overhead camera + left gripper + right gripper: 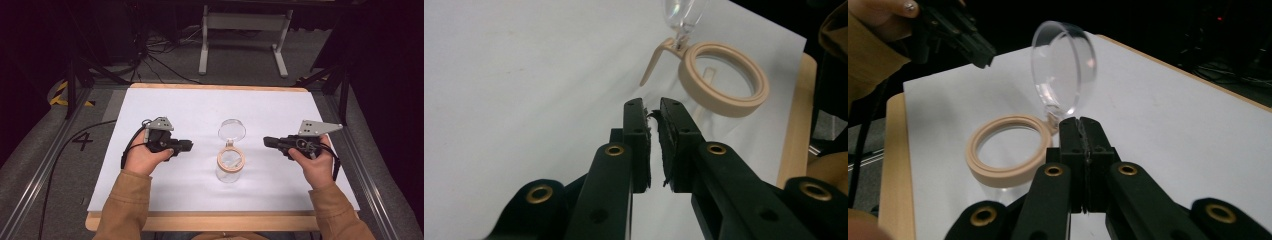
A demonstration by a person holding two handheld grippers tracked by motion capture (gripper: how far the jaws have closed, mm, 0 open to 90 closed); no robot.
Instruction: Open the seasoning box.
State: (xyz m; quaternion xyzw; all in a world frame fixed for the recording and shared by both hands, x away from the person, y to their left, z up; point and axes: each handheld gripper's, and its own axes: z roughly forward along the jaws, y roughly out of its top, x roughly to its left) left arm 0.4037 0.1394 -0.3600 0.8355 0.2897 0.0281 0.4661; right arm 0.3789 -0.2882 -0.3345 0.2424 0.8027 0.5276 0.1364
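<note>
Left gripper [189, 145] slightly parted, right gripper [266, 142] clenched empty; glass jar [230, 166] between, lid [232, 131] flipped up.

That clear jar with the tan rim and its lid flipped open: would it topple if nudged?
Probably. The jar stands upright and looks like thin clear plastic, so likely light. Its open lid stands up behind the rim, which may shift weight rearward. The smooth wall seems slippery.

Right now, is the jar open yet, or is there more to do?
Done: the clear lid is flipped up off the jar, whose tan rim is uncovered. In hand: nothing; the left gripper stands slightly open and the right gripper shut, both beside the jar. What's left can't be told; the jar looks empty.
</note>
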